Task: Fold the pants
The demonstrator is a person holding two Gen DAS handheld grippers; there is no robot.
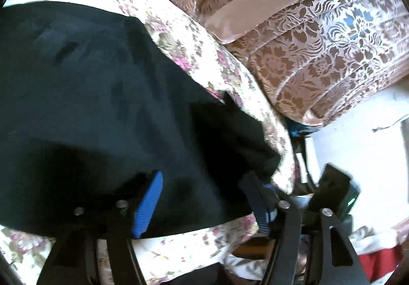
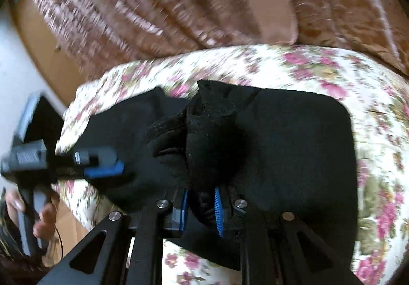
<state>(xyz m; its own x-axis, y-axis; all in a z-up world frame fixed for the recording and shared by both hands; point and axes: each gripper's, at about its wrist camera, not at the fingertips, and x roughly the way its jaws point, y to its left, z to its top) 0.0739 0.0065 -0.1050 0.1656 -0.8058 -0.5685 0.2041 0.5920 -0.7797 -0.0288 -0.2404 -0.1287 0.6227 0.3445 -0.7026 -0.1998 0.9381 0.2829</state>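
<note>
Black pants (image 2: 294, 147) on floral bedspread (image 2: 332, 75) (brown patterned curtain (image 1: 306, 37) behind). Right gripper (image 2: 202, 211) jaws pinch pants; left gripper (image 1: 202, 205) jaws apart.

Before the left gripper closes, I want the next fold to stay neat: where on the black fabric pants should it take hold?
Probably the near edge of the black fabric pants, approached low from the front: that edge lies flat between the open left gripper fingers, while the right gripper already pinches a bunched fold.
</note>
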